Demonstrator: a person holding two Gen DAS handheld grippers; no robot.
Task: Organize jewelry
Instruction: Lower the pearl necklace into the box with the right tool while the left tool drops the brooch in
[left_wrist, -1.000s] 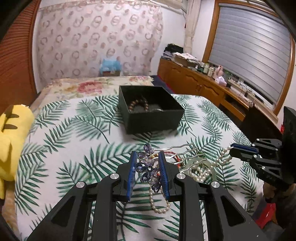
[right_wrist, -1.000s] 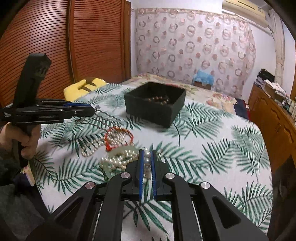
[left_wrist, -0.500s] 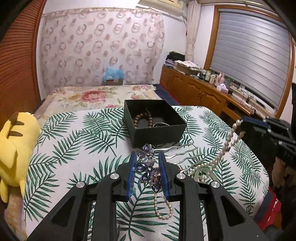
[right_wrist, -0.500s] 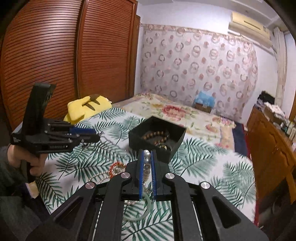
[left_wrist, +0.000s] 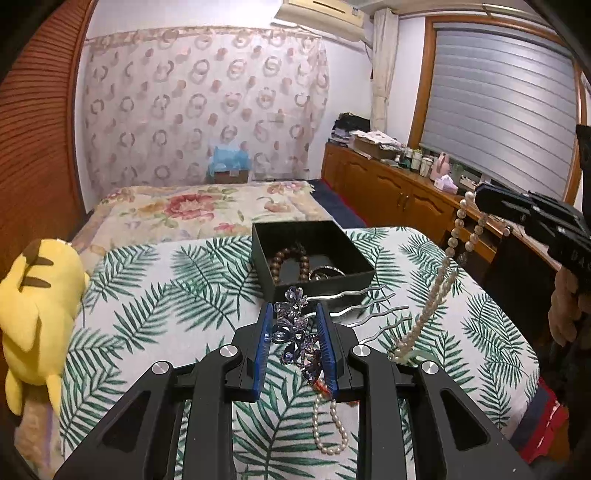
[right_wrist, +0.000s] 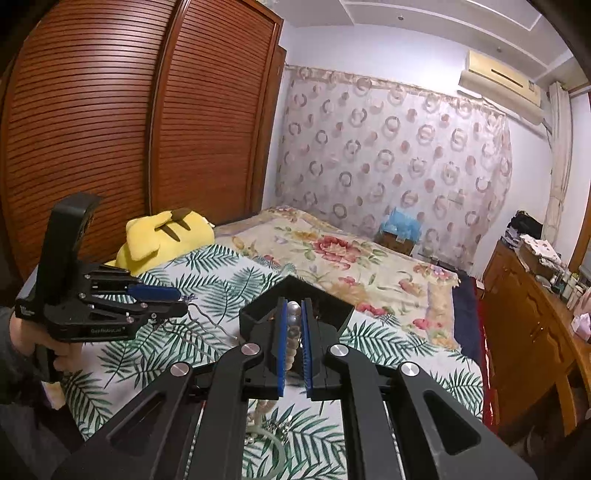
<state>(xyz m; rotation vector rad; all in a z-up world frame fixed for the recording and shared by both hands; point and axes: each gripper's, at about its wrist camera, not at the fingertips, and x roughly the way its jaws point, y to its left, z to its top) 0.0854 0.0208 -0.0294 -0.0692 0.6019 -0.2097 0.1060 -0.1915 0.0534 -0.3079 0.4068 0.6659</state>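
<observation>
We see open leaf-print bedspread (left_wrist: 155, 314) left of the square black cardboard box (left_wrist: 354, 264). Right side's blocked: hanging white pearl strand (left_wrist: 439, 284), silver comb prongs (left_wrist: 373, 306). Yellow plush toy (left_wrist: 37, 310) crowds the left edge.

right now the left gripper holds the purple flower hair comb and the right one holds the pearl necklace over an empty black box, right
Not quite: the black box is not empty. The left wrist view shows a brown bead bracelet inside. The left gripper does hold the hair comb, the right gripper the pearl necklace.

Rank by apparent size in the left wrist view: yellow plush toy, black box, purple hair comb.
1. Yellow plush toy, though it sits nearer the camera.
2. Black box.
3. Purple hair comb, smallest despite being closest.
</observation>
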